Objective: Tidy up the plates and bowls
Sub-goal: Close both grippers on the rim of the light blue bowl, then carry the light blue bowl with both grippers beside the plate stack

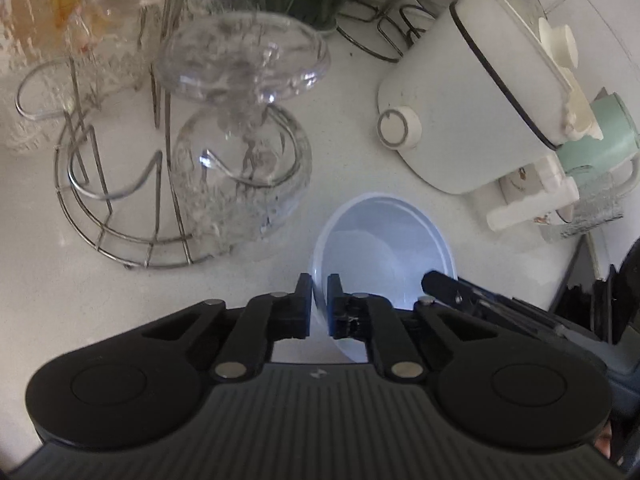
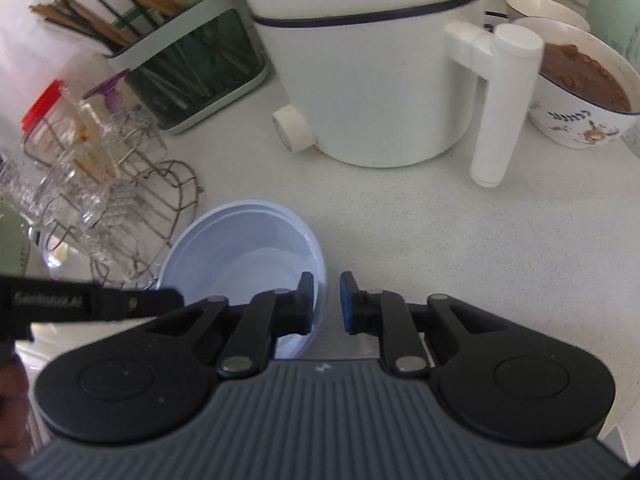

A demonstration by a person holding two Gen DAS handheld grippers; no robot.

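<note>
A pale blue plastic bowl [image 1: 380, 248] sits upright on the white counter [image 1: 340, 140], just ahead of both grippers. In the left wrist view my left gripper [image 1: 319, 294] is shut on the bowl's near-left rim, with the thin wall pinched between the pads. The right gripper's black finger [image 1: 438, 282] reaches the bowl's right rim from the right. In the right wrist view the same bowl [image 2: 240, 248] lies left of centre. My right gripper [image 2: 326, 300] is shut on its right rim, one finger inside and one outside. The left gripper's arm [image 2: 100, 304] comes in from the left.
A wire rack [image 1: 120, 236] holding clear glass bowls [image 1: 240, 184] stands close to the left of the blue bowl. A white electric pot [image 2: 368, 80] with a long handle is behind it. A chopstick holder [image 2: 192, 76] and a patterned bowl of brown food [image 2: 584, 92] stand further back.
</note>
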